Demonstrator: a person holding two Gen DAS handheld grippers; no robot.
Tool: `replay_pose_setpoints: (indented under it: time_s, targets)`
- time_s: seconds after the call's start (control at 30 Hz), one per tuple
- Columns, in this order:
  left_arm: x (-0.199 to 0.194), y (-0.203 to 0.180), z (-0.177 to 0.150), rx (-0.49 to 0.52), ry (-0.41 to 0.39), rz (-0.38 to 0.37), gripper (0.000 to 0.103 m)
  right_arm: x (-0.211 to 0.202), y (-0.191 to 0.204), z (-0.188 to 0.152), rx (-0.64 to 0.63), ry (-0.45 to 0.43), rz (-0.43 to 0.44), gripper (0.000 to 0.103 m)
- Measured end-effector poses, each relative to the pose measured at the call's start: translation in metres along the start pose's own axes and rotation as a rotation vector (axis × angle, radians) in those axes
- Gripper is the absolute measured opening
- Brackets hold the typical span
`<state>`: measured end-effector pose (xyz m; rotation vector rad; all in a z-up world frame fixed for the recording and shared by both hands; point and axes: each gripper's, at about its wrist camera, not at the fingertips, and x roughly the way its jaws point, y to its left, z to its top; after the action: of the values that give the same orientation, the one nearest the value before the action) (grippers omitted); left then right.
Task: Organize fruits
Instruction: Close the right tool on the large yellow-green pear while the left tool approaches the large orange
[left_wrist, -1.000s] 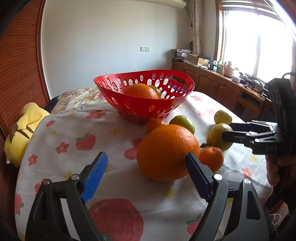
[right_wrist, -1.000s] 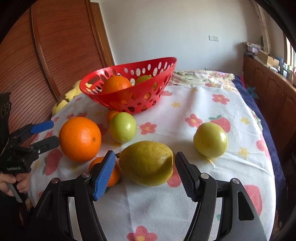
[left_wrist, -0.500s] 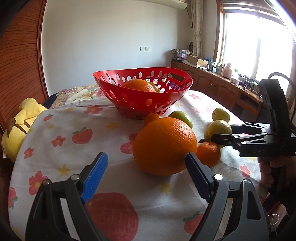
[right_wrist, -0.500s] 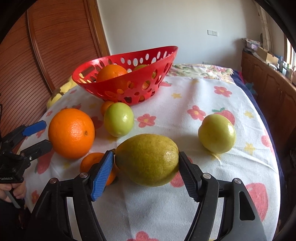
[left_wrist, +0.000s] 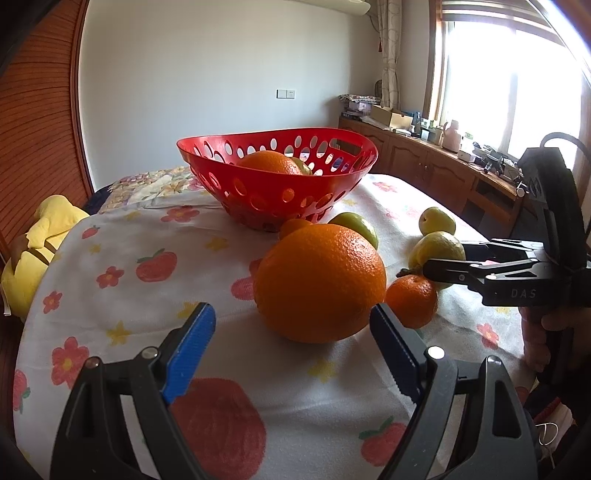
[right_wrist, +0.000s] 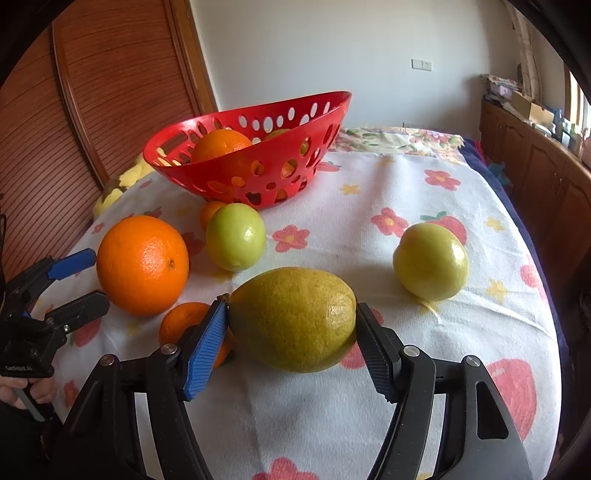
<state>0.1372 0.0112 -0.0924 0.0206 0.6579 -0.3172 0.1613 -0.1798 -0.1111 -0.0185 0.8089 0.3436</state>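
A red perforated basket (left_wrist: 280, 192) (right_wrist: 255, 158) at the back of the table holds an orange and a green fruit. My left gripper (left_wrist: 291, 332) is open around a large orange (left_wrist: 319, 282) (right_wrist: 142, 266), pads apart from it. My right gripper (right_wrist: 291, 325) has both pads touching a big yellow-green lemon (right_wrist: 293, 319) (left_wrist: 437, 249) resting on the cloth. A small tangerine (left_wrist: 412, 301) (right_wrist: 188, 326) lies between orange and lemon.
A green apple (right_wrist: 236, 242) and another small tangerine (right_wrist: 210, 214) sit by the basket, a yellow-green apple (right_wrist: 430, 271) lies right. A yellow plush (left_wrist: 33, 251) sits at the table's left edge. Wooden cabinets (left_wrist: 424, 166) line the right wall.
Both grippers moved forward and lower toward their fruits. The right jaws closed in until the pads met the lemon. The left jaws stayed wide open.
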Motion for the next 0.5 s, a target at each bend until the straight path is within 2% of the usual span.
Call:
replay_pose_setpoints:
  time_s: [0.5]
  targets:
    - [0.001,-0.014,0.017,0.025,-0.022,-0.015,0.086,-0.021,-0.015,-0.016,0.021,-0.027,-0.042,0.071]
